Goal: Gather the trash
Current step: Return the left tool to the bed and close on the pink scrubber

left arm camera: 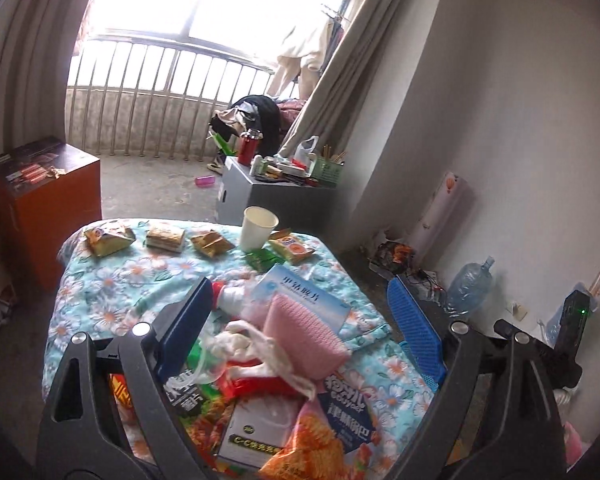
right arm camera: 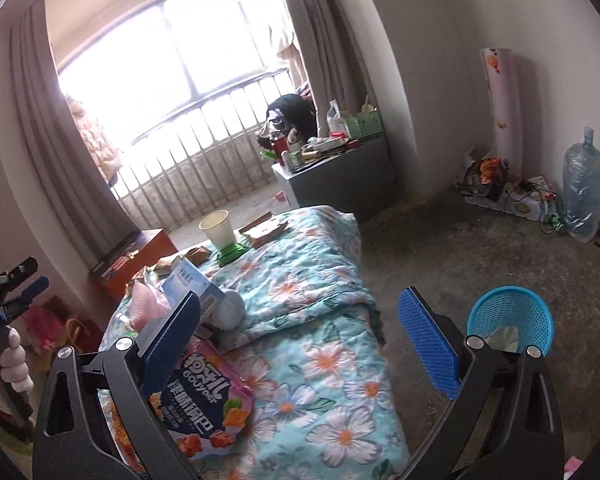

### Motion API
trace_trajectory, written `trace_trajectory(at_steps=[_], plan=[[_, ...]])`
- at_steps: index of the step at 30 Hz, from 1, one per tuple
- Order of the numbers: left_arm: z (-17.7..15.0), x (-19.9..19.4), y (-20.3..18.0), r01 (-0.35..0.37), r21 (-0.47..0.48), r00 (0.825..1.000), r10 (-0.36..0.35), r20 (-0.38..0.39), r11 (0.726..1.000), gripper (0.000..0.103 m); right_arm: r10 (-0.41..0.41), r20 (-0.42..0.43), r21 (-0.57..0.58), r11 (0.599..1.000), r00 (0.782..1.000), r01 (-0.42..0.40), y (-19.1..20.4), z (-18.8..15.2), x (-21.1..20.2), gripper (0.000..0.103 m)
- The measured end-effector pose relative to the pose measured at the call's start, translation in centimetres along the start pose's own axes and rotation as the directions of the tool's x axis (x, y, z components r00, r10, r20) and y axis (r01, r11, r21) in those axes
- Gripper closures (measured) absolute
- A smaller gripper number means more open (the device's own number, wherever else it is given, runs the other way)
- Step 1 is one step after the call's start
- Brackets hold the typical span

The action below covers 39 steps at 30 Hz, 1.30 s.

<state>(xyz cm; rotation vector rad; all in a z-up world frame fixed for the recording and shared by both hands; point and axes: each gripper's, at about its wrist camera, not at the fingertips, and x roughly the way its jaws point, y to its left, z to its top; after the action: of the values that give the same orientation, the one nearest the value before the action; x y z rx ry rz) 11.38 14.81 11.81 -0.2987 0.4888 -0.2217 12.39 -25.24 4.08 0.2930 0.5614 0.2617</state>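
Note:
Litter covers a bed with a floral quilt [left arm camera: 100,292]. My left gripper [left arm camera: 300,324] hangs open over the near heap: a pink knitted pad [left arm camera: 304,332], crumpled tissue [left arm camera: 260,344], a pale blue box [left arm camera: 300,292] and a snack bag [left arm camera: 348,412]; nothing sits between its pads. A paper cup [left arm camera: 258,226] and several snack packets [left arm camera: 108,238] line the far end. My right gripper [right arm camera: 300,340] is open and empty above the quilt [right arm camera: 312,360], beside the same snack bag [right arm camera: 204,396]. A blue mesh wastebasket [right arm camera: 512,320] stands on the floor to its right.
A gloved hand [right arm camera: 14,364] holds the left gripper at the right view's left edge. An orange cabinet [left arm camera: 48,200] stands left of the bed and a cluttered grey cabinet [left arm camera: 268,192] beyond it. A water jug [right arm camera: 584,184] and cables lie along the right wall.

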Motion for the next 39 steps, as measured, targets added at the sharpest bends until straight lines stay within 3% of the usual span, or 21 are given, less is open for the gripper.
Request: trace_trajectory(at_steps=[11, 22, 26, 31, 39], plan=[[-4.0, 0.7, 5.9, -0.065, -0.083, 0.996, 0.06, -0.061, 0.994, 0.019, 0.128, -0.072, -0.042, 0.99, 0.989, -0.131, 4.5, -0.5, 2.4, 0.007], [-7.1, 3.0, 5.8, -0.144, 0.086, 0.982, 0.153, -0.114, 0.986, 0.036, 0.281, -0.177, -0.144, 0.941, 0.943, -0.307, 10.7, -1.0, 6.3, 0.014], [-7.8, 4.8, 6.5, -0.166, 0.119, 0.97, 0.184, -0.159, 0.979, 0.046, 0.281, -0.224, -0.211, 0.921, 0.933, -0.327, 13.5, -1.7, 8.2, 0.02], [-8.4, 6.7, 7.8, -0.179, 0.132, 0.957, 0.203, -0.206, 0.975, 0.056, 0.233, -0.242, -0.307, 0.902, 0.942, -0.302, 16.0, -2.8, 10.2, 0.032], [-8.6, 8.0, 9.0, -0.148, 0.103, 0.959, 0.168, -0.229, 0.984, 0.057, 0.221, -0.268, -0.337, 0.89, 0.938, -0.306, 16.9, -3.7, 12.3, 0.047]])
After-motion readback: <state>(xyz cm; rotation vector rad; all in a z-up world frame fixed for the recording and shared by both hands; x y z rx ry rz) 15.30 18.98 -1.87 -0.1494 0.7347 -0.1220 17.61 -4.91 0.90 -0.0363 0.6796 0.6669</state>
